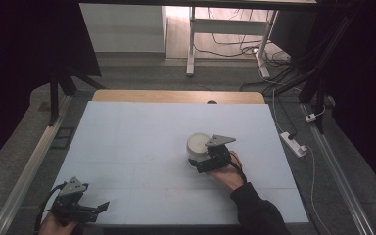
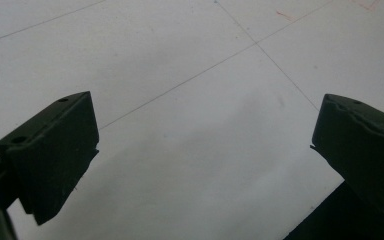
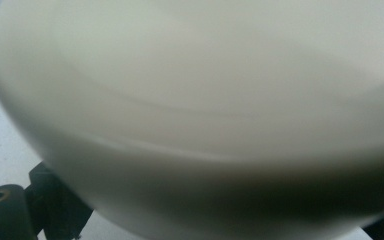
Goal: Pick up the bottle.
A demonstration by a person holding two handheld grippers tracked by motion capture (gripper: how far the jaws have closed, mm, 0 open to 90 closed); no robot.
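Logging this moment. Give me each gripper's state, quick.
Left gripper: open, holding nothing, low over the table.
Right gripper: at the white bowl; whether it grips cannot be told.

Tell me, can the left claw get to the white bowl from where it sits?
Probably yes. The left claw is open at the table's near left corner, and bare table lies between it and the white bowl. But the right claw already sits at the bowl's near side.
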